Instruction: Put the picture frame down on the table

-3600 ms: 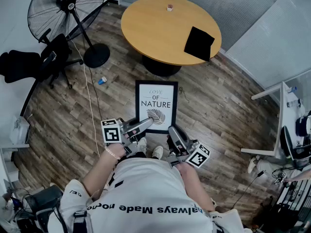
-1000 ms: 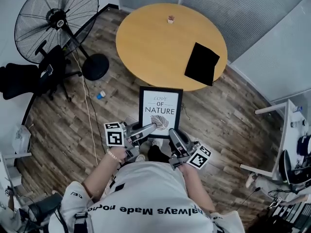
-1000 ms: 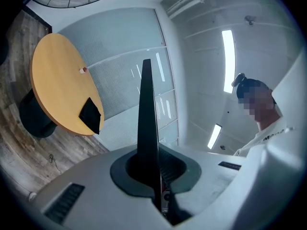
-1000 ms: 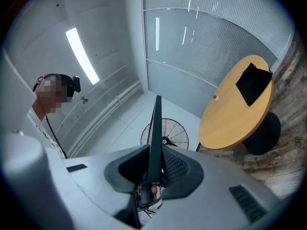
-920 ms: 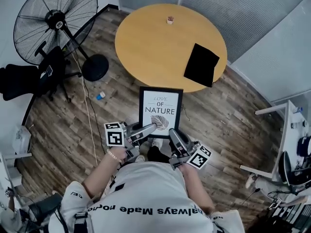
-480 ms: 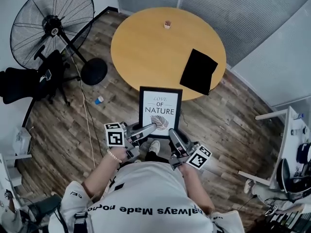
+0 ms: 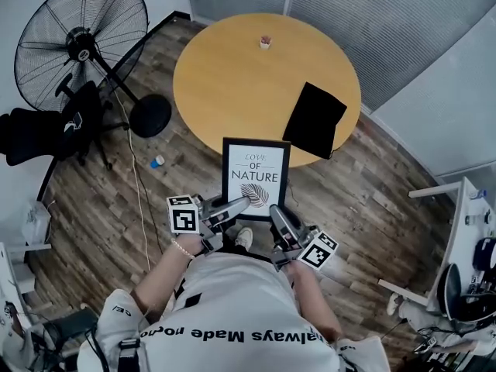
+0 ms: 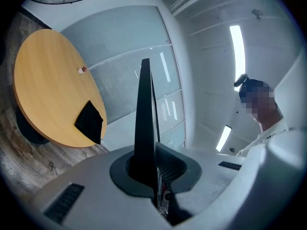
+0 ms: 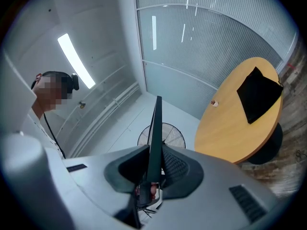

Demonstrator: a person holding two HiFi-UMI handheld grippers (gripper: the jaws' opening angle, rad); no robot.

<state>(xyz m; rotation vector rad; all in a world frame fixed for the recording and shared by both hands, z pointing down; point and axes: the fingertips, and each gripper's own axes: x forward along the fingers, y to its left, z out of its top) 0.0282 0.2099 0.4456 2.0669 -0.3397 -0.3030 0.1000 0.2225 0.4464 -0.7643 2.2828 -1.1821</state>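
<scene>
- A wood-plank floor (image 7: 364, 184) runs under a round tan counter (image 7: 232, 76), with pale ribbed wall panels behind it at 12 to 2 o'clock.
- The picture frame (image 7: 256, 178), black-edged with a white print reading "LOVE OF NATURE" and a leaf drawing, is held in the air at the counter's 6 o'clock side. In the head view its top edge overlaps the counter's near rim.
- The left gripper (image 7: 242, 203) pinches the frame's lower left corner. Its own view shows the frame edge-on, rising from between the closed jaws.
- The right gripper (image 7: 277, 212) pinches the lower right corner in the same way, with the thin black edge clamped between its jaws.
- On the counter, a black square cloth (image 7: 314, 120) lies at 4 o'clock, hanging slightly over the rim, and a small pale object (image 7: 265, 43) stands at 12 o'clock, well apart from it.
- Left of the counter at 9 o'clock stand a large pedestal fan (image 7: 77, 41) and a black office chair (image 7: 46, 126).
- A small blue item (image 7: 157, 162) lies on the floor near the fan's base.
</scene>
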